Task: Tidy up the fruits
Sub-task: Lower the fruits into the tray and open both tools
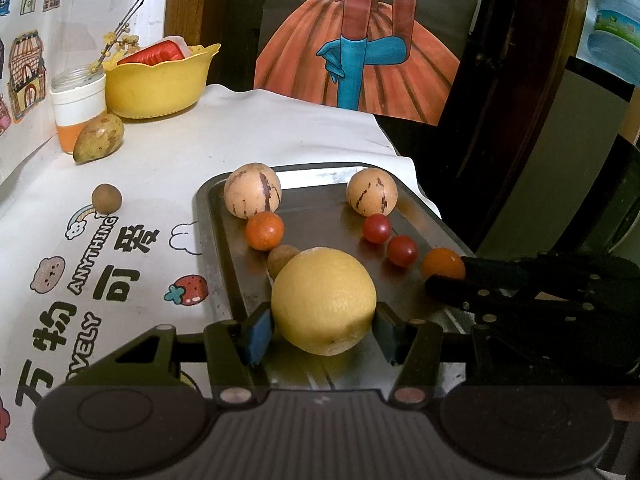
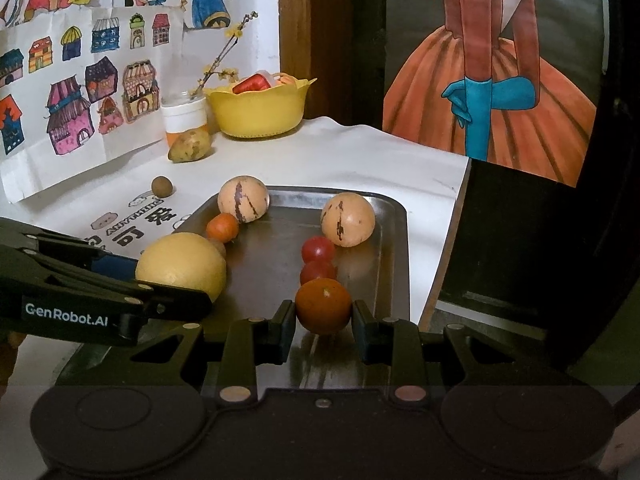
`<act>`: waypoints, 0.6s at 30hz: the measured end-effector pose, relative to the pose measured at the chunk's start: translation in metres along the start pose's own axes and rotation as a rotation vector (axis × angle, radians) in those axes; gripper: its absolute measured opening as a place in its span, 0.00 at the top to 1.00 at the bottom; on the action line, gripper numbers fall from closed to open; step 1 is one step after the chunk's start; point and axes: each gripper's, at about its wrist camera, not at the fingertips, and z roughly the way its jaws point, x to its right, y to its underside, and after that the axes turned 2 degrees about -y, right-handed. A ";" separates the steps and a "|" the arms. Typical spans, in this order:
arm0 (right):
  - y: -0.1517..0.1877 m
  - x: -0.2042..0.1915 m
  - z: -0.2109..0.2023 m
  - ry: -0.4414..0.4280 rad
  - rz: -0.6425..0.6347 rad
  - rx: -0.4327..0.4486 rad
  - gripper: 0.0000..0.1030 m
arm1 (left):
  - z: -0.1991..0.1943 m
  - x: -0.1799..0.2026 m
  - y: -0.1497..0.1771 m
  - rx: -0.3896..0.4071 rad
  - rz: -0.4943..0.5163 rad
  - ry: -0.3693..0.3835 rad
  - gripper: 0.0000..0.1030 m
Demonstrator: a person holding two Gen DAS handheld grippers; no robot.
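Note:
A steel tray (image 1: 320, 208) holds two striped pale melons (image 1: 252, 190) (image 1: 371, 192), a small orange (image 1: 264, 231), two red cherry tomatoes (image 1: 377, 228) (image 1: 402, 251) and a brown longan (image 1: 282, 258). My left gripper (image 1: 324, 312) is shut on a big yellow citrus (image 1: 324, 300) at the tray's near left, blue pads (image 1: 258, 332) pressed to both sides. My right gripper (image 2: 323, 310) is shut on a small orange tangerine (image 2: 323, 304) at the near end of the tomato row. The fruit hides where each pad touches it.
A second longan (image 1: 106, 199) and a greenish mango (image 1: 99, 138) lie on the printed cloth left of the tray. A jar (image 1: 78, 108) with a twig and a yellow bowl (image 1: 160, 84) stand at the back left. The table edge drops off right of the tray.

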 end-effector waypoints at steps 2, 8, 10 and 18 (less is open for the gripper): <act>0.001 0.001 0.001 0.000 0.002 -0.002 0.69 | 0.000 0.000 0.001 0.000 -0.002 0.001 0.44; 0.002 0.004 0.003 0.001 0.010 -0.009 0.69 | 0.000 -0.002 0.001 -0.004 -0.013 0.005 0.44; 0.003 0.003 0.004 0.002 0.007 -0.009 0.68 | -0.001 -0.002 0.001 -0.004 -0.011 0.004 0.43; 0.002 0.002 0.004 0.004 0.005 -0.009 0.68 | -0.001 -0.002 0.001 -0.005 -0.012 0.004 0.43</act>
